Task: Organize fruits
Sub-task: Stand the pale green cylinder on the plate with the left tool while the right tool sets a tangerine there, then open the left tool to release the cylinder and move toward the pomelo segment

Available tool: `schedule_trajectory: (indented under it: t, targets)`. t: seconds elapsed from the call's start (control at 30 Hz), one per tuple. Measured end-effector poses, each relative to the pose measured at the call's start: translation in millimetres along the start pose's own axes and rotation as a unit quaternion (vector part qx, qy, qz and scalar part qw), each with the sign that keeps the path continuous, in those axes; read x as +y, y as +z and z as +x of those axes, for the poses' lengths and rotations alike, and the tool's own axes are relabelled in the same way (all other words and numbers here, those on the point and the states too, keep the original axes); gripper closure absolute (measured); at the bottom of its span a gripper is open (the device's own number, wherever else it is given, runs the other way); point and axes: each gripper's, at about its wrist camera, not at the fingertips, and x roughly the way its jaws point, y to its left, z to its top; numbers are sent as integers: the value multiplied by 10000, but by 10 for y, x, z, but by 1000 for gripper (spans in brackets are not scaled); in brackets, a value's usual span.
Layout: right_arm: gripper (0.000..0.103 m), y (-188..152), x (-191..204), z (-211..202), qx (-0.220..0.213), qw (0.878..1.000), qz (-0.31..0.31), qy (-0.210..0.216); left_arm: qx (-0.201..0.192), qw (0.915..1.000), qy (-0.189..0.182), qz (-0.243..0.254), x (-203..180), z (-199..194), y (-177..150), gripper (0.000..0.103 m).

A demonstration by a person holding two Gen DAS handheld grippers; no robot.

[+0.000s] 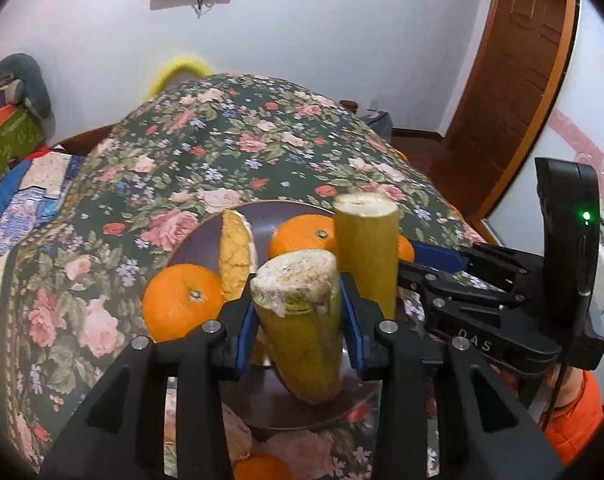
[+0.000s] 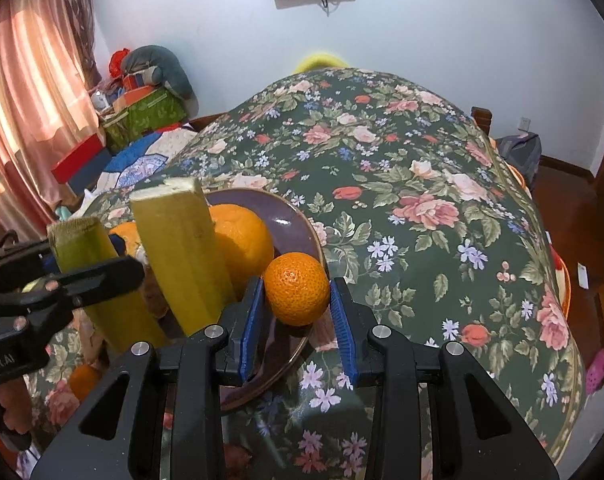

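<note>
Bedroom w/ white walls; a floral cloth (image 2: 421, 184) covers the table. Left gripper (image 1: 300, 312) is clamped on a yellow-green cane piece (image 1: 298, 320), its lower end over the purple plate (image 1: 206, 236). Right gripper (image 2: 298, 312) pinches a small orange (image 2: 296, 289) at the plate's rim, approx. touching it, hard to tell. On the plate: a second cane piece (image 1: 367, 248) standing upright, two big oranges (image 1: 182, 300), a pale yellow wedge (image 1: 236, 256).

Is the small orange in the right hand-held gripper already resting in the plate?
Cannot tell. The small orange sits between the blue pads over the plate rim; its underside is hidden.
</note>
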Motion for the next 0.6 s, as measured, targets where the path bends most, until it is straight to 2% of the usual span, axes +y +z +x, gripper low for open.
schedule_trajectory:
  t: [0.07, 0.13, 0.33, 0.6]
  targets:
    - [71, -8, 4, 4, -12, 10000, -38, 16, 45, 9999, 97, 54, 2, 30, -1, 61]
    - [71, -9, -5, 7, -21, 10000, -22, 32, 87, 9998, 188, -3, 33, 70, -11, 51]
    - [64, -5, -28, 0, 8, 10000, -13, 26, 139, 9998, 129, -77, 64, 77, -33, 47]
    - [64, -5, -58, -209, -140, 9998, 29, -100, 27, 9998, 186, -60, 45, -128, -46, 47]
